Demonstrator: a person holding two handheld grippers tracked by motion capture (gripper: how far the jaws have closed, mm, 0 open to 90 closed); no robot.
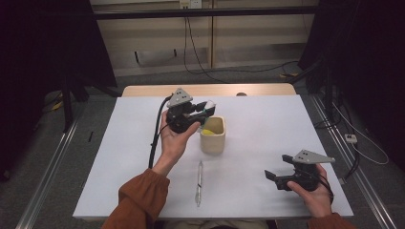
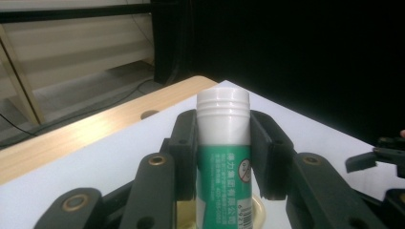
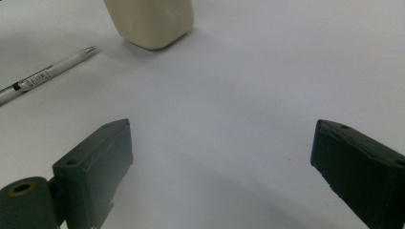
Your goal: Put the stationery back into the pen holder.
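Right hand (image 1: 313,193) low at the near right of the white table (image 1: 267,119), knuckles out, right gripper (image 1: 271,177) level and pointing left, jaws wide with nothing between them. Pen (image 1: 199,183) lies flat near the front edge, well apart from both. Farther back, left forearm in an orange sleeve (image 1: 141,198) reaches forward, palm up; left gripper (image 1: 206,108) clamped on a green-and-white glue stick (image 2: 223,152), held just above the cream cup (image 1: 213,135) at table centre.

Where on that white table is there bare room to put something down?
The widest bare stretch lies right of the cream cup, above the right gripper. The far-left corner is bare too. It is crowded mid-table: the left gripper holding the glue stick, cup and pen.
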